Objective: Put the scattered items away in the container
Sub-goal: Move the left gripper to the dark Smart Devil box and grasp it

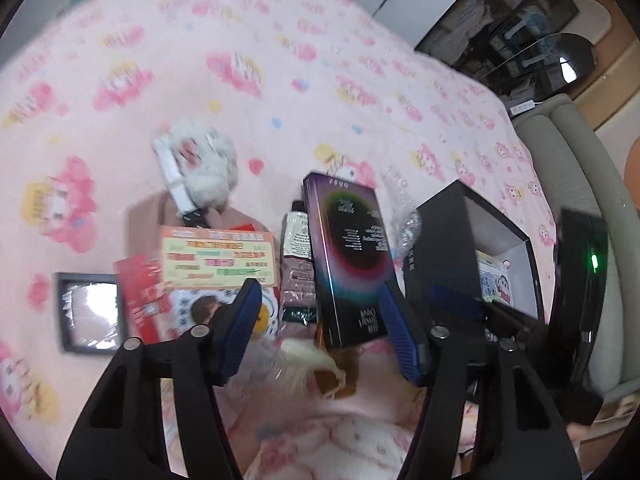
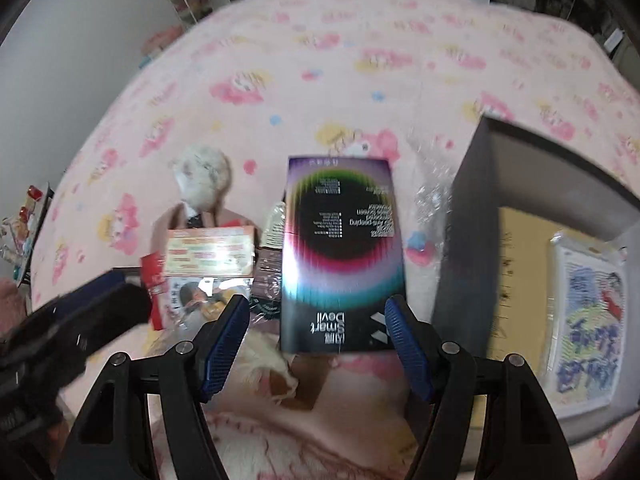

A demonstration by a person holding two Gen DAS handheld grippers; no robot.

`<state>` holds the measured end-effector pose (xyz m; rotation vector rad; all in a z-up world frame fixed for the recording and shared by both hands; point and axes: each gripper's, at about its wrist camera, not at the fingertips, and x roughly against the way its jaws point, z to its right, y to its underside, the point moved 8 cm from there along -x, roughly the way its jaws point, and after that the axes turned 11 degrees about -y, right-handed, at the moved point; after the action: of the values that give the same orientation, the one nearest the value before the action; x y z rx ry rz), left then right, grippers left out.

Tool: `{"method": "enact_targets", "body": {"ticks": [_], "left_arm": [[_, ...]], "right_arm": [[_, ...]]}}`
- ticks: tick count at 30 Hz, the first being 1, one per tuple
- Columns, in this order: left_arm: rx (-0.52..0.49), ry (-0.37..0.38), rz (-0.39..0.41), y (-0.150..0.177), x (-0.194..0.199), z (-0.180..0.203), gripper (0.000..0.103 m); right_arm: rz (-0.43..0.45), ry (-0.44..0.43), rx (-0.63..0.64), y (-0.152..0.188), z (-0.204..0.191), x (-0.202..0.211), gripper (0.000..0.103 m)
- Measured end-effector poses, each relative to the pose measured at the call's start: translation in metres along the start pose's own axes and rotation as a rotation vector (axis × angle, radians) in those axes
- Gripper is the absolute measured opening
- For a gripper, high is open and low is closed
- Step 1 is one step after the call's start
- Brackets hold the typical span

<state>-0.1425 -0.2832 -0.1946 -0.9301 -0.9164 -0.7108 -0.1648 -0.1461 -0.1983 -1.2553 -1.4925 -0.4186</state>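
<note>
Here, rainbow-printed box (image 2: pixel 340 256) lies beside open black container (image 2: pixel 472 216).

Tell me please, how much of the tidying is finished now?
Done: one cartoon card lies inside the dark box. In hand: nothing; the right tool is open, its fingers either side of the colourful carton. Left: carton, tube, orange card, fluffy toy.

A bed under a pink cartoon-print blanket (image 1: pixel 280 60) carries it all: a black open box (image 1: pixel 472 232), crinkled clear wrap (image 1: pixel 408 224), a framed mirror (image 1: pixel 90 308), and a heap topped by a rainbow-ringed dark carton (image 2: pixel 340 256) and a fluffy white toy (image 1: pixel 204 164).
</note>
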Motion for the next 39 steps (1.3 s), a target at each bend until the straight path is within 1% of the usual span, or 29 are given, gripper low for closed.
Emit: {"method": "enact_targets", "body": {"ticks": [3, 4, 7, 9, 11, 13, 14, 17, 20, 22, 24, 25, 26, 27, 29, 33, 35, 36, 39], "left_arm": [[-0.003, 0.055, -0.099, -0.005, -0.034, 0.004, 0.059], [-0.012, 0.067, -0.117, -0.006, -0.04, 0.007, 0.059], [-0.054, 0.101, -0.204, 0.0, -0.066, 0.021, 0.059], [-0.064, 0.122, -0.247, 0.004, -0.077, 0.028, 0.059], [-0.063, 0.133, -0.292, 0.008, -0.089, 0.035, 0.059], [-0.06, 0.143, -0.335, 0.011, -0.099, 0.04, 0.059], [-0.06, 0.157, -0.354, 0.013, -0.103, 0.043, 0.059], [-0.083, 0.138, -0.365, 0.014, -0.107, 0.05, 0.059], [-0.073, 0.139, -0.383, 0.014, -0.112, 0.054, 0.065], [-0.074, 0.137, -0.393, 0.016, -0.114, 0.055, 0.066], [-0.059, 0.149, -0.403, 0.017, -0.115, 0.054, 0.066], [-0.042, 0.163, -0.409, 0.018, -0.116, 0.052, 0.064], [-0.021, 0.161, -0.412, 0.018, -0.116, 0.049, 0.055], [-0.012, 0.143, -0.412, 0.019, -0.116, 0.045, 0.04], [0.012, 0.137, -0.409, 0.02, -0.114, 0.041, 0.027], [0.036, 0.172, -0.392, 0.021, -0.108, 0.039, 0.023], [0.028, 0.163, -0.376, 0.018, -0.105, 0.039, 0.02], [0.022, 0.159, -0.365, 0.017, -0.103, 0.04, 0.02], [-0.004, 0.156, -0.337, 0.015, -0.095, 0.041, 0.02]], "right_arm": [[-0.027, 0.011, 0.005, -0.002, 0.006, -0.019, 0.066], [-0.035, 0.023, 0.004, -0.001, 0.008, -0.024, 0.066], [-0.055, 0.041, 0.0, 0.002, 0.013, -0.038, 0.066], [-0.059, 0.057, -0.003, 0.002, 0.016, -0.045, 0.066], [-0.079, 0.049, -0.025, 0.002, 0.022, -0.054, 0.066], [-0.104, 0.022, -0.054, 0.003, 0.026, -0.062, 0.067], [-0.101, 0.012, -0.061, 0.003, 0.027, -0.063, 0.067], [-0.102, 0.003, -0.056, 0.003, 0.026, -0.062, 0.068], [-0.105, -0.003, -0.042, 0.003, 0.026, -0.062, 0.068], [-0.106, -0.011, -0.037, 0.003, 0.025, -0.061, 0.067], [-0.107, -0.001, -0.037, 0.004, 0.027, -0.059, 0.067], [-0.107, 0.0, -0.033, 0.005, 0.027, -0.059, 0.067], [-0.108, -0.003, -0.028, 0.005, 0.026, -0.058, 0.067], [-0.112, -0.012, -0.022, 0.006, 0.024, -0.058, 0.067], [-0.117, -0.028, -0.018, 0.008, 0.022, -0.057, 0.067], [-0.119, -0.029, -0.007, 0.007, 0.021, -0.056, 0.068], [-0.116, -0.033, -0.006, 0.007, 0.021, -0.056, 0.069], [-0.116, -0.04, -0.006, 0.007, 0.021, -0.056, 0.068], [-0.108, -0.088, -0.035, 0.005, 0.021, -0.053, 0.068]]}}
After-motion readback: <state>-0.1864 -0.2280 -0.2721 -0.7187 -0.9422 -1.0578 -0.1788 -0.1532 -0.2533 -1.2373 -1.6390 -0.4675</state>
